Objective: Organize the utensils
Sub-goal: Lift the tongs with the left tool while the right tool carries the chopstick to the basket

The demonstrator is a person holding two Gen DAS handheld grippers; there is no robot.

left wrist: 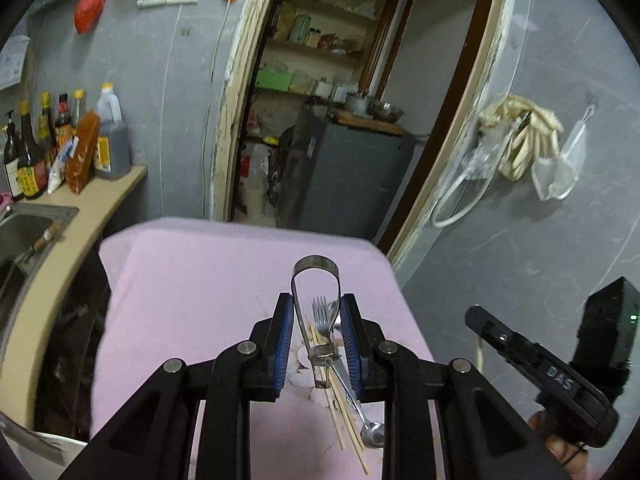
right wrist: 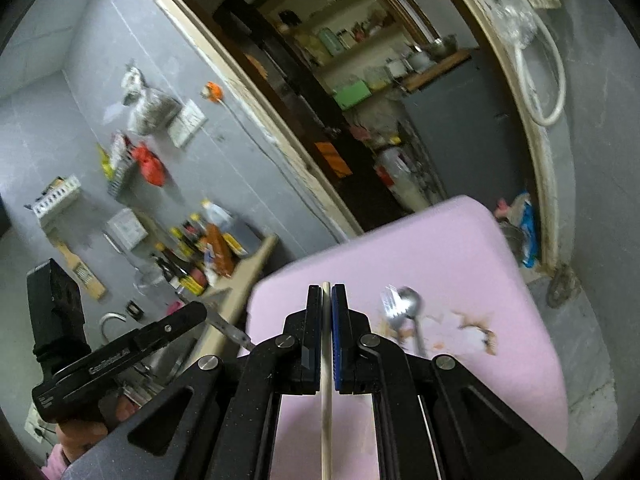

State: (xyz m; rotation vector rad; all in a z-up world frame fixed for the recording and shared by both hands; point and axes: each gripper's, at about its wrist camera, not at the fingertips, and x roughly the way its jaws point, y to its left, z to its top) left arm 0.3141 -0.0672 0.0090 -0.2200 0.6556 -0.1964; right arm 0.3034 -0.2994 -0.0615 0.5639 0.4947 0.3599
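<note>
Judging how these pieces will handle, we take the steel pincers (left wrist: 316,268) first: they are springy, thin, smooth metal, light but apt to slip or twist. The best hold is across both arms just below the curved loop, which is where the left tongs (left wrist: 316,304) are clamped on them, a blue pad against each arm. The pincers hang above the pink surface (left wrist: 200,300), clear of it as far as we can see. The right tongs (right wrist: 327,292) are closed tight on one pale chopstick (right wrist: 326,400), which runs straight back between the pads towards the camera. It looks wooden, stiff, very light and thin, so we think a grip near the middle would keep it from swinging, and too hard a squeeze off-centre could make it pivot. Counting what lies on the surface, we find one fork (left wrist: 320,312) and one spoon (right wrist: 410,300) with their heads side by side. Both are rigid polished metal, heavier than the sticks, flat and low, and we would take them across the narrow handle, not the head. At least two more chopsticks (left wrist: 340,412) lie crossing under them; the pincers hide part of the bundle, so we cannot give an exact number. A rounded metal end nearer us could be a second spoon or only a handle tip, and we cannot tell which. That makes one pair of pincers, one fork, one sure spoon and three or more chopsticks.
</note>
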